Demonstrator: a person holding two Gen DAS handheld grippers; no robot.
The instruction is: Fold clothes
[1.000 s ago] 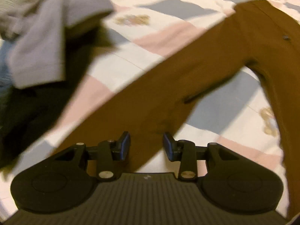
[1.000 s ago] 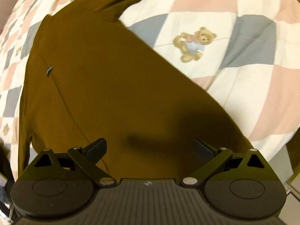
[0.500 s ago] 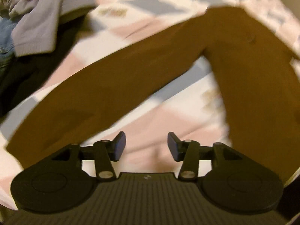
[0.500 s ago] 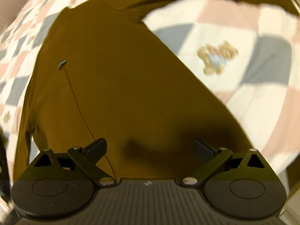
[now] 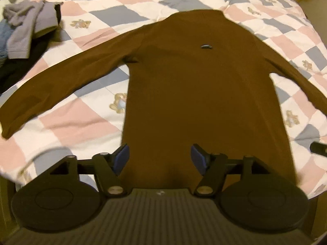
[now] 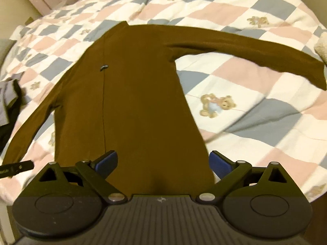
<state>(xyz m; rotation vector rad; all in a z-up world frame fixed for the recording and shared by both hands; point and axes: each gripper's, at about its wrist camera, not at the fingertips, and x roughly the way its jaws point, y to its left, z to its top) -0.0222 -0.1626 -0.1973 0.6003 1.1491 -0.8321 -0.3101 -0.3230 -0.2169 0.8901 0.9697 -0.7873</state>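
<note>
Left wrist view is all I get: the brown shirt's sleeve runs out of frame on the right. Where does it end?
Observer: In the right wrist view that sleeve of the brown shirt lies stretched out on the quilt. Its cuff is in frame and not folded in.
Operator: Anything near the cuff?
Observer: A fuzzy cream object sits at the frame edge just beyond the cuff. I cannot tell whether they touch.
Operator: Right gripper state?
Observer: The right gripper is open, jaws spread wide over the shirt's lower body, holding nothing.
</note>
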